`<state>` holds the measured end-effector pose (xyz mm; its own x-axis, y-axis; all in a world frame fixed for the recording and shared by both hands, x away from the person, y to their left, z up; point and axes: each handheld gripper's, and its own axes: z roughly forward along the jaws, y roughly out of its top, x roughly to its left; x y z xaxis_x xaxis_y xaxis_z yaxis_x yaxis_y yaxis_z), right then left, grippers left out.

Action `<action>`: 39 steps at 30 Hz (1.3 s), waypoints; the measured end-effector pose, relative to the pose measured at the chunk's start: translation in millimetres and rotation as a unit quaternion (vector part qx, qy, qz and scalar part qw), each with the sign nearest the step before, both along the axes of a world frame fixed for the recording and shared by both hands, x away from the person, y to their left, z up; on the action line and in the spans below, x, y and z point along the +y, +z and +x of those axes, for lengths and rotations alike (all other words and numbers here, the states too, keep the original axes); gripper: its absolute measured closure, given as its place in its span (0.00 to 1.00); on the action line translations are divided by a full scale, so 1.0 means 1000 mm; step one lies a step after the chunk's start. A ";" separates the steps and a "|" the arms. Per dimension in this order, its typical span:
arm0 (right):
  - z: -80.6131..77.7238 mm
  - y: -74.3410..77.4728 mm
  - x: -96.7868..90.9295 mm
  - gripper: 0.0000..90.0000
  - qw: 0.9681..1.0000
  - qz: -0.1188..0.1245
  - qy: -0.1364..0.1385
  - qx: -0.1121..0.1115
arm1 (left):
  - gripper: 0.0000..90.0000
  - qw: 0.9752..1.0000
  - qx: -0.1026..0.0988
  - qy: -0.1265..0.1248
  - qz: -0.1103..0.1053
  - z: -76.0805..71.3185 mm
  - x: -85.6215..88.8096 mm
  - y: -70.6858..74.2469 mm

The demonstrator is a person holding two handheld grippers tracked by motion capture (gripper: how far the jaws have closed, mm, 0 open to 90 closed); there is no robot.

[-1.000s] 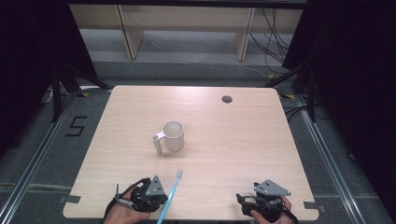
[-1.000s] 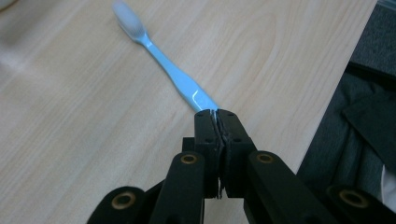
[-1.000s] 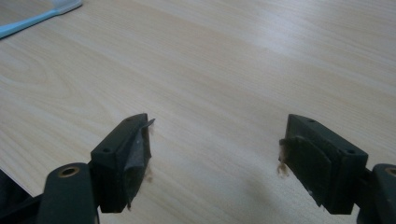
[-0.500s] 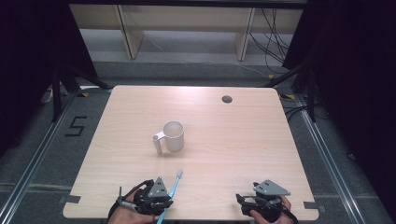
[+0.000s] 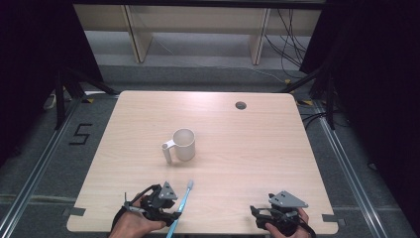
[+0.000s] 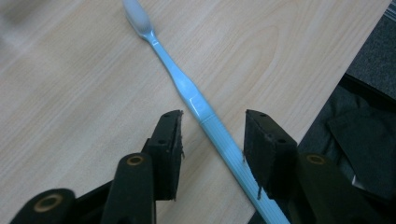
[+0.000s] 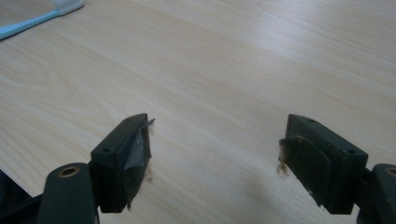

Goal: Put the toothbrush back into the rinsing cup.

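A light blue toothbrush (image 5: 184,204) lies flat near the table's front edge, its white head pointing away from me. My left gripper (image 5: 171,212) sits low over its handle. In the left gripper view the handle (image 6: 219,130) runs between the jaws of the left gripper (image 6: 212,123), which have just been opening. It lies close to the right-hand pad (image 6: 254,140), with a clear gap to the other. My right gripper (image 5: 258,215) rests at the front right. Its jaws stand wide apart over bare wood in the right gripper view (image 7: 217,128).
A white mug (image 5: 184,145) stands upright mid-table, its handle toward the front left. A dark round grommet (image 5: 240,105) is set near the far edge. The toothbrush head (image 7: 65,7) shows at the top left of the right gripper view. The table's front edge (image 5: 208,232) runs just below both hands.
The left gripper's jaws have spread apart around the toothbrush handle, and the hand has barely shifted. The toothbrush lies in about the same place. The right gripper has not moved.
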<state>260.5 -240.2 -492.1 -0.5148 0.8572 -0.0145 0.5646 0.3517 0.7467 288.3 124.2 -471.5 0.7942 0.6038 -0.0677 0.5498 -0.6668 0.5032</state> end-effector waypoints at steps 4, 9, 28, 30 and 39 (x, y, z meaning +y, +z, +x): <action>0.000 0.000 0.000 0.27 1.000 -0.002 0.000 0.000 | 0.58 1.000 0.013 -0.001 0.009 0.002 -0.002 -0.005; 0.000 0.000 0.001 0.27 1.000 0.001 0.001 -0.003 | 0.58 1.000 0.004 0.004 0.016 0.005 -0.005 -0.008; -0.001 0.001 0.001 0.27 1.000 0.005 -0.001 0.003 | 0.63 0.997 0.018 -0.034 0.071 0.009 -0.021 -0.011; 0.000 0.001 0.002 0.27 1.000 0.007 -0.001 0.003 | 0.64 0.996 0.021 -0.037 0.077 0.009 -0.022 -0.011; -0.001 0.001 0.001 0.27 1.000 0.007 0.000 0.003 | 0.71 0.994 0.027 -0.046 0.091 0.011 -0.025 -0.012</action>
<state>259.9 -238.7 -490.8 -0.5145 0.8575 0.0014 0.5695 0.3405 0.7481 298.9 98.9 -483.5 0.8449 0.5349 -0.0083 0.5055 -0.7931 0.3399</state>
